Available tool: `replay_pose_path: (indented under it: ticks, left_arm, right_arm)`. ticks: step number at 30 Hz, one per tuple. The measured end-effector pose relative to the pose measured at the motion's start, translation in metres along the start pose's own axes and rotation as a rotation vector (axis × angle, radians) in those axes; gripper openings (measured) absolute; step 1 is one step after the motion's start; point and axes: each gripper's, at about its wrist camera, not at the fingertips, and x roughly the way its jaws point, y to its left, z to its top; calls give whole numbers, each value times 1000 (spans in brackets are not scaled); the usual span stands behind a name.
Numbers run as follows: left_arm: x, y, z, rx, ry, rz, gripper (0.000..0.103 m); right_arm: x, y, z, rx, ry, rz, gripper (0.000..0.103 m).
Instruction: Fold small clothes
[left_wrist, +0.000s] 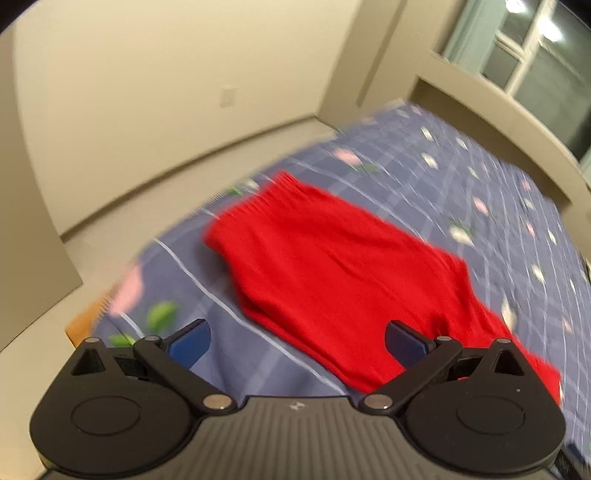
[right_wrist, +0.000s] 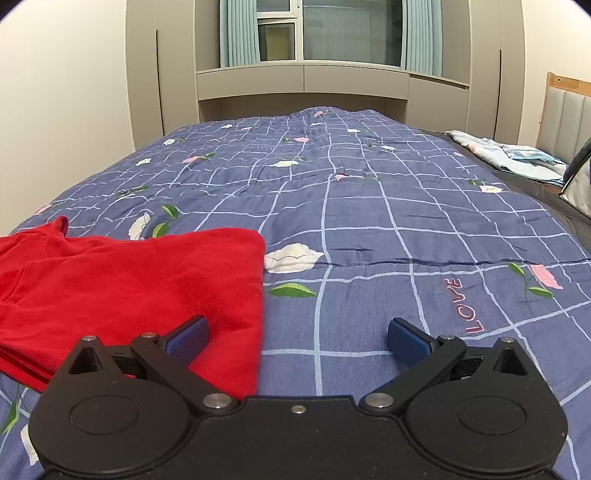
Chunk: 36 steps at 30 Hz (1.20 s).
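A red garment (right_wrist: 129, 291) lies partly folded, layers stacked, on a blue checked quilt (right_wrist: 369, 221) covering a bed. The left gripper (left_wrist: 297, 341) and right gripper (right_wrist: 297, 338) hover near its edges, both spread wide, holding nothing. A careless pinch could grab quilt too, or drag layers askew. No containers visible.

Matt red knit garment (right_wrist: 129, 291) on cotton-like quilt (right_wrist: 369, 206).
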Motion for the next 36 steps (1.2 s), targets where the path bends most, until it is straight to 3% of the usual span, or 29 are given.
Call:
replay_pose_path:
  ticks: [5,10,14,20,22,27,29,32,35,36]
  left_arm:
    - [23,26,18,-86,17,25,102]
    - [47,36,23,-165,63,-87,102]
    - [63,33,13,-147,90,-125,102]
    - [64,32,0,-111,17,-127,102]
    - [62,36,-1,-127,-3,-137,96]
    - [54,53,0,-184,-50,-118,40]
    - [53,60,-1,-209,-58,-136,34]
    - [56,65,-4,-243,-58,-155,36]
    - [58,65,-2,-270,-63,-199,55]
    - [59,64,0,-276,-68,-209,56]
  right_arm:
    - [0,0,0,0,0,0,103]
    - [1,-1,0,2,3,1,103]
    - [2,0,-1,5,6,2,103]
    - [3,0,-1,4,9,1,103]
    - [3,0,-1,3,10,0,103]
    - [3,1,-1,1,10,-3,103]
    - [3,1,-1,1,10,-3,103]
    - [3,1,0,1,10,-3,103]
    - [3,1,0,1,10,-3,103]
    - [3,1,0,1,10,-4,103]
